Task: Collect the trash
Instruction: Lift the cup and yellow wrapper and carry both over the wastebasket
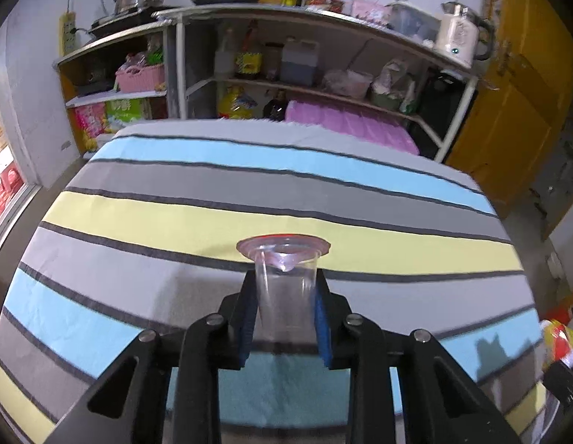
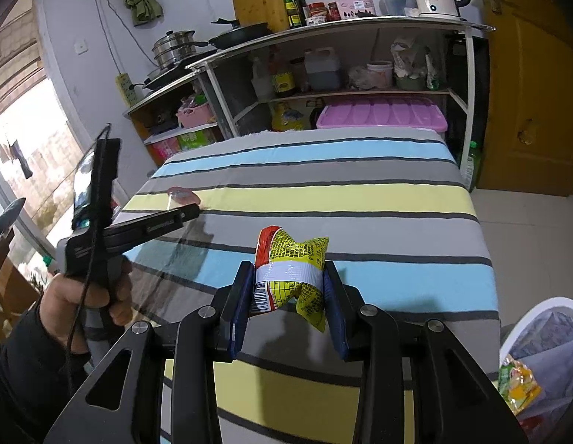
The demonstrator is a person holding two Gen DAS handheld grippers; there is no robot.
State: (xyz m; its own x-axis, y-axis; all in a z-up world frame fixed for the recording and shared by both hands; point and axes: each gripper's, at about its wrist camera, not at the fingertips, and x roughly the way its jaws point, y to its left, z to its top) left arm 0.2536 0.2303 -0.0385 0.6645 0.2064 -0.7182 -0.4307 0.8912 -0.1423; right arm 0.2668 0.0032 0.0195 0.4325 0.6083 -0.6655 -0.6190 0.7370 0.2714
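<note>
- My left gripper (image 1: 285, 288) clamps a clear plastic cup (image 1: 284, 277) above the striped table (image 1: 175, 218).
- My right gripper (image 2: 289, 288) clamps a taped snack packet (image 2: 291, 277).
- The bin (image 2: 538, 336), near right, already holds wrappers.
- Remaining: drop both items in; no other trash shows on the table.

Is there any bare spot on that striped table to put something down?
Yes, nearly all of it. The striped cloth lies bare from the shelf side to the near edge, beyond the cup in the left gripper and the wrapper in the right gripper. The shelf is packed, and the bin at the right already holds trash.
</note>
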